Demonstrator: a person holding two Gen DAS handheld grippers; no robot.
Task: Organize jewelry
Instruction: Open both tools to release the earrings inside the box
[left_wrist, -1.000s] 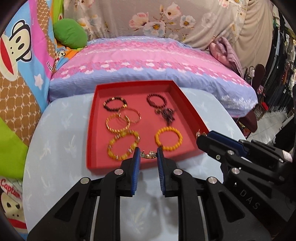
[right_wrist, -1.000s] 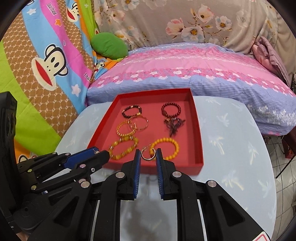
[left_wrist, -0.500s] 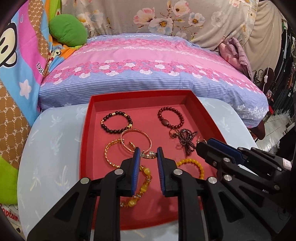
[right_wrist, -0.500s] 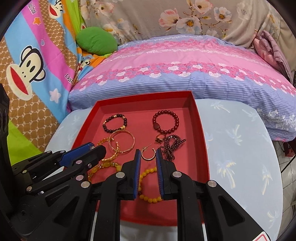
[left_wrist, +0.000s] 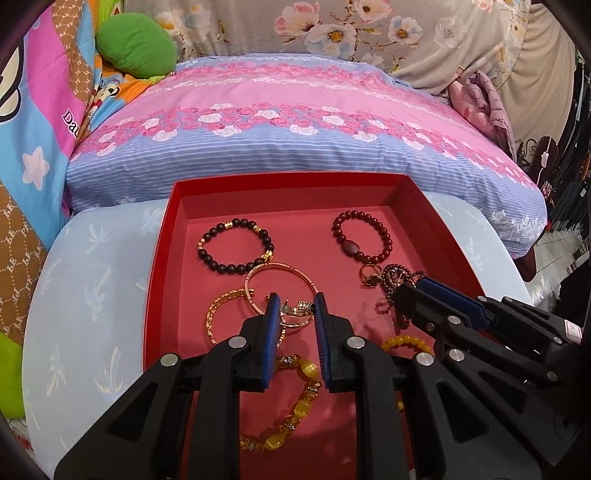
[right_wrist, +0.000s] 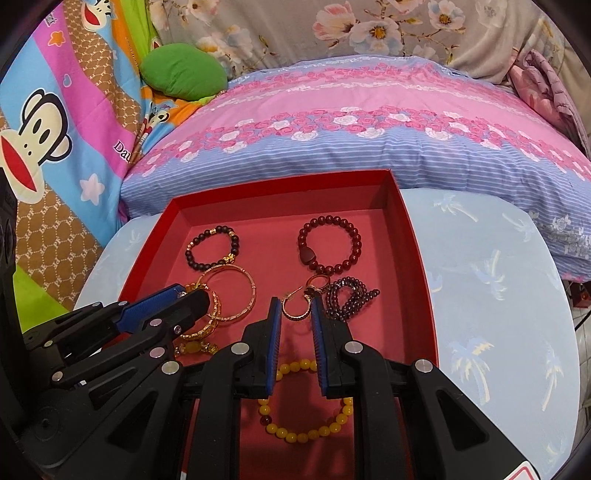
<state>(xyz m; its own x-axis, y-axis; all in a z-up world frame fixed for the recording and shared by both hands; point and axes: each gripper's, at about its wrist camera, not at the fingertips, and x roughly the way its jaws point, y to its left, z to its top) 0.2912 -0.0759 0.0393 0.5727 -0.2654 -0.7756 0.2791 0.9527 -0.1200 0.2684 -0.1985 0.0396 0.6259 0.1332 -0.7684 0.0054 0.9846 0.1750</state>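
A red tray (left_wrist: 288, 178) on the light blue table holds several bracelets: dark beads (left_wrist: 236, 245), red beads (left_wrist: 362, 236), a gold bangle (left_wrist: 280, 269) and yellow beads (right_wrist: 306, 432). My left gripper (left_wrist: 296, 314) hangs over the tray's middle left, shut on a small gold ring with stones (left_wrist: 303, 307). Beside it, my right gripper (right_wrist: 295, 307) is shut on a gold hoop earring (right_wrist: 295, 318), just left of a dark bead string (right_wrist: 349, 299). Each gripper shows in the other's view: the right gripper (left_wrist: 410, 295) and the left gripper (right_wrist: 192, 295).
A pink and blue floral pillow (left_wrist: 295, 122) lies right behind the tray. Cartoon-print bedding (right_wrist: 55, 122) and a green cushion (right_wrist: 183, 70) rise at the left. The table (right_wrist: 491, 295) has bare cloth right of the tray; its edge drops off at the right.
Both grippers have moved forward and down, from the tray's near edge to over its middle. Each still holds its piece.
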